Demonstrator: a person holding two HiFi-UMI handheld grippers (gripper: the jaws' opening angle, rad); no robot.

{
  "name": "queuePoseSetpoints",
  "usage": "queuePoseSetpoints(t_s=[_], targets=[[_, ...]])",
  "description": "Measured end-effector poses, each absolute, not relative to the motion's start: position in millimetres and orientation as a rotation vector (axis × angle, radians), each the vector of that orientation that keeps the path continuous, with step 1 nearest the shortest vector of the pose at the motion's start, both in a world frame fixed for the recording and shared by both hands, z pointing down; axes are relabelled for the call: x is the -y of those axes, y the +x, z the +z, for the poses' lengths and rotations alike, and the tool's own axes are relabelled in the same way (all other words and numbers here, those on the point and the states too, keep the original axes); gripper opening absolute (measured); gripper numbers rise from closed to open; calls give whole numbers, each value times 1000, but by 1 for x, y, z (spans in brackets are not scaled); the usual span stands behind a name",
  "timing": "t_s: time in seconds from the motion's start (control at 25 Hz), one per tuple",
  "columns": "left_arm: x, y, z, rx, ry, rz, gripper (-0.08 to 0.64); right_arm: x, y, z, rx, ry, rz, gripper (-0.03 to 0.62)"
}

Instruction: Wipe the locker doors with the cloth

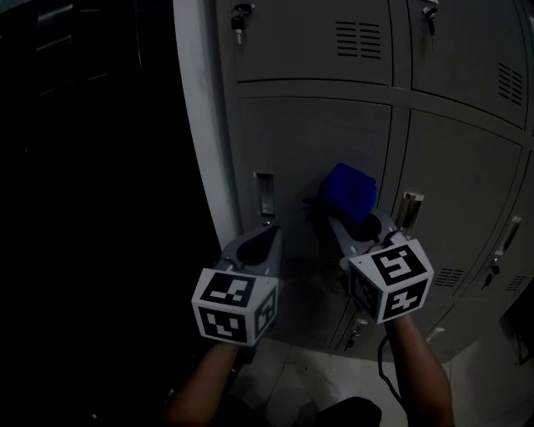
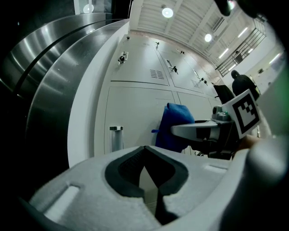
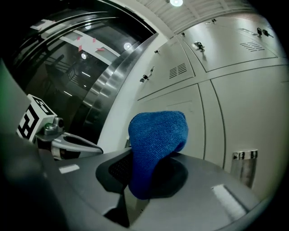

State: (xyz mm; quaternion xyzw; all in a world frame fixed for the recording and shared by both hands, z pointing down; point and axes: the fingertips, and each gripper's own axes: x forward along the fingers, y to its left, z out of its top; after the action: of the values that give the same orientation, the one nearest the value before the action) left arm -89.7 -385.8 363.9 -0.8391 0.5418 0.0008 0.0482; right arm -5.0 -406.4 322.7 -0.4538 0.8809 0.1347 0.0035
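A blue cloth is pinched in my right gripper, which is shut on it and holds it against or just off a grey locker door; contact cannot be told. In the right gripper view the blue cloth bulges out from between the jaws toward the locker door. My left gripper is lower and to the left, shut with nothing in it, pointing at the same door near its recessed handle. The left gripper view shows the cloth and the right gripper to its right.
A bank of grey lockers runs right, with latches, vents and padlocks. A white frame edge borders dark space at left. A curved steel wall stands left of the lockers. Pale floor lies below.
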Motion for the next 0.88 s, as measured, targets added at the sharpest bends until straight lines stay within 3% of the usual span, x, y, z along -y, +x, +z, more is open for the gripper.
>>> queuePoseSetpoints(t_s=[0.52,0.88], targets=[[388,-140,391,-1756,-2491,-48,5,429,-124,385,-2933,-1188,381,71],[388,-146,399,-1756,-2505,-60,5,444,-153,400,-2982,-1135,316,71]])
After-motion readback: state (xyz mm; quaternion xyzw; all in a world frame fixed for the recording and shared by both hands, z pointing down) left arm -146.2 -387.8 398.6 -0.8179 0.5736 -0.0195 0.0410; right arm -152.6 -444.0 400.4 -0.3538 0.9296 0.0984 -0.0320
